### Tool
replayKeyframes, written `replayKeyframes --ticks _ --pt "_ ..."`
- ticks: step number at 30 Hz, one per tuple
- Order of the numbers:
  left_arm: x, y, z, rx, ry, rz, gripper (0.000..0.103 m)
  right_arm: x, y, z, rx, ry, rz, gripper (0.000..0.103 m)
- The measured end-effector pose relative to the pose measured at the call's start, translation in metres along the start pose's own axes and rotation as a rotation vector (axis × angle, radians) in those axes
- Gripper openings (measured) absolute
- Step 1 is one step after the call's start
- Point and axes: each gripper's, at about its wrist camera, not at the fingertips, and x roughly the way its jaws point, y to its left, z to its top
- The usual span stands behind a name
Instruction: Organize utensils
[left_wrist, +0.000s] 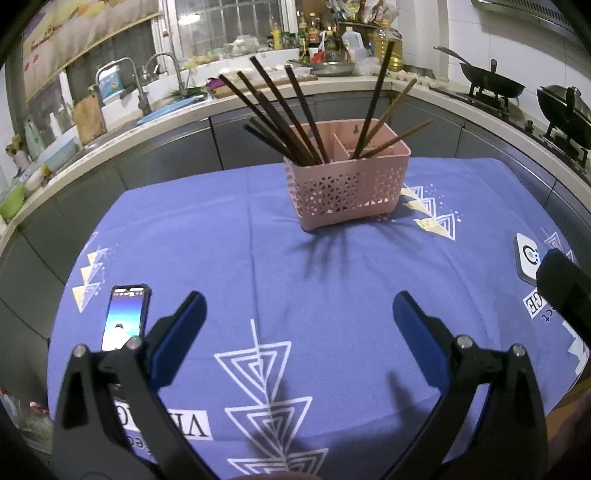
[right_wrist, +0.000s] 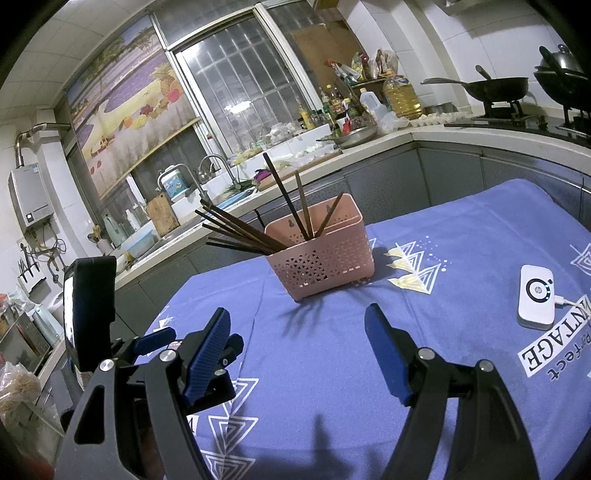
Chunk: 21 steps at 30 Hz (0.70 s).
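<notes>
Dark wooden chopsticks (left_wrist: 291, 118) all stand in pink perforated plastic caddy (left_wrist: 347, 192), far centre; none loose on cloth. Left gripper (left_wrist: 299, 325) and right gripper (right_wrist: 299, 350) agape, empty; sorting looks finished.

The pink basket (left_wrist: 347, 184) walls hide the chopsticks' (left_wrist: 280, 110) lower ends.

We see a table (left_wrist: 332, 277) draped in a blue patterned cloth (left_wrist: 207, 229). On it stands a pink basket (left_wrist: 347, 192); a phone (left_wrist: 125, 317) lies well left of the basket, a white device (right_wrist: 537, 297) well right.
</notes>
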Motion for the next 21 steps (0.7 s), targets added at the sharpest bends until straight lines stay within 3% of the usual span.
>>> replayKeyframes --ticks 15,21 --pt "-0.002 0.003 0.002 0.001 -0.012 -0.010 0.097 0.001 0.007 -0.009 -0.022 -0.006 0.004 0.075" --pt "0.004 0.004 0.002 -0.008 0.018 -0.031 0.097 0.002 0.006 -0.008 -0.008 0.000 -0.010 0.087"
